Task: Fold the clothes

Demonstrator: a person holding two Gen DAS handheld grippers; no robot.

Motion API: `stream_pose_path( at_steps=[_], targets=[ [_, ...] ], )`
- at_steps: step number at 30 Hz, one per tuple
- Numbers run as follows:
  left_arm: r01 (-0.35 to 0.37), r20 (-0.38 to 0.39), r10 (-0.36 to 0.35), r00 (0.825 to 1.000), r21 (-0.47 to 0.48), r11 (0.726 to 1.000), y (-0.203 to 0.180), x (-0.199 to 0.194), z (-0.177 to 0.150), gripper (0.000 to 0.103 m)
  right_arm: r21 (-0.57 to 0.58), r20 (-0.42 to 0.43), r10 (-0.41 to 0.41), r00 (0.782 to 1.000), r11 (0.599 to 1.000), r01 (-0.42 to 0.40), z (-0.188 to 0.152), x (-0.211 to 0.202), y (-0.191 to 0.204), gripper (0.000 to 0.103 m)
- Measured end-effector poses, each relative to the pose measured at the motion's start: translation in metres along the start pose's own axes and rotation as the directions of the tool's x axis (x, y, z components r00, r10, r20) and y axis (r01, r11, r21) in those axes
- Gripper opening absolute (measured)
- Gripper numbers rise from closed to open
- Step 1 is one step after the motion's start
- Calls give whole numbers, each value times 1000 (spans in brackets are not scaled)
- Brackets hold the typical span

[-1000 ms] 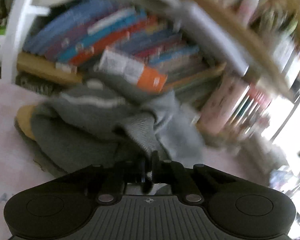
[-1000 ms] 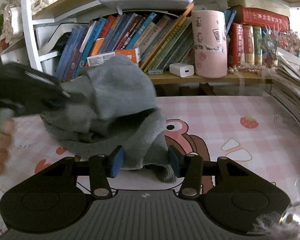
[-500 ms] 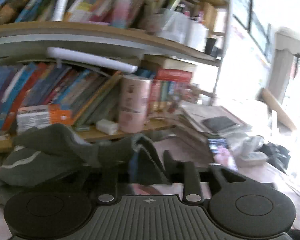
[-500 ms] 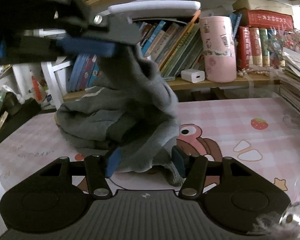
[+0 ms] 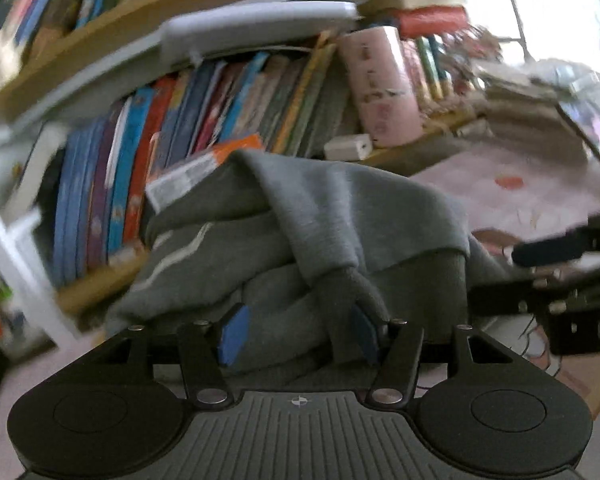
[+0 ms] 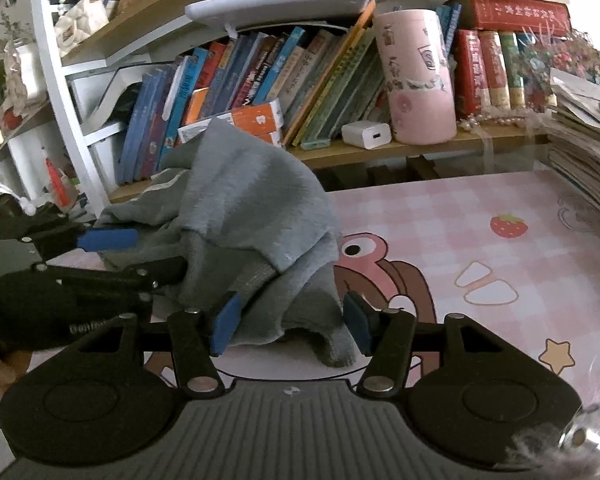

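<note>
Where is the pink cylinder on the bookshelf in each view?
Left wrist: pink cylinder upper right of centre, blurred, leaning left.
Right wrist: pink cylinder upper right of centre, upright.
Shared landmark: white charger on the shelf at its lower left.

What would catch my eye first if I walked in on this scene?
A rumpled grey sweater heaped on the pink cartoon table mat, with the right gripper and left gripper open around its folds. Behind it, a crammed bookshelf with a tall pink canister.
</note>
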State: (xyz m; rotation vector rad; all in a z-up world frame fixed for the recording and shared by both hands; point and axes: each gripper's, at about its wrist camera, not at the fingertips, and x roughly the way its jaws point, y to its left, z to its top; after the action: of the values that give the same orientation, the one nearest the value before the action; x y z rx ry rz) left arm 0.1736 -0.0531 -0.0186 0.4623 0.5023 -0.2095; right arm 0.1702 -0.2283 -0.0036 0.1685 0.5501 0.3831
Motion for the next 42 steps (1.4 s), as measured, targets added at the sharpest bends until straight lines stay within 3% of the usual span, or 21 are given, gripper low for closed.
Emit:
stream_pose_path(
  at_steps=[8,11,15,19,20,22,24,25,29,32,37,40,42],
  targets=[
    [9,-9,-8,1000,12,1000,8,-18,-8,56,27,-9,-19,1000,999,19,0,2,-6,55],
    [73,-31,-76,997,-95,993,19,-12,-10,42,16,-6,-14,1000,1000,14,0,1,-3,55],
    [225,20,-229,973,-289,931,33,-5,-2,38,12,-20,-14,1000,1000,14,-1,3,-2,55],
    [263,-42,-291,956,-315,912,23,19,13,38,2,-38,-12,999,1000,12,-1,5,-1,55],
    [263,-64,-296,953,-314,912,20,24,16,35,-1,-42,-10,999,1000,10,-1,6,0,55],
    [294,-74,-335,939,-330,897,19,32,28,7,-5,-44,-13,999,1000,12,-2,6,1,56],
    [363,-28,-405,914,-386,848,26,37,44,7,-2,-46,-13,999,1000,13,-2,6,0,57],
    [376,17,-405,914,-408,832,31,34,54,7,2,-46,-12,999,1000,12,-2,6,0,57],
    [386,187,-339,922,-504,773,58,19,81,7,9,-45,-8,999,1000,9,-2,5,-2,56],
    [328,213,-250,944,-547,771,82,4,73,7,10,-45,-9,999,1000,9,-2,5,-3,56],
    [102,145,-12,989,-629,771,147,-37,12,7,4,-44,-11,999,1000,12,-2,6,-3,56],
    [-63,46,125,991,-661,748,191,-66,-34,7,6,-39,-13,999,1000,13,-2,6,-4,56],
    [-209,-62,224,973,-658,723,217,-79,-60,8,11,-36,-13,999,1000,13,-1,6,-4,56]
  ],
)
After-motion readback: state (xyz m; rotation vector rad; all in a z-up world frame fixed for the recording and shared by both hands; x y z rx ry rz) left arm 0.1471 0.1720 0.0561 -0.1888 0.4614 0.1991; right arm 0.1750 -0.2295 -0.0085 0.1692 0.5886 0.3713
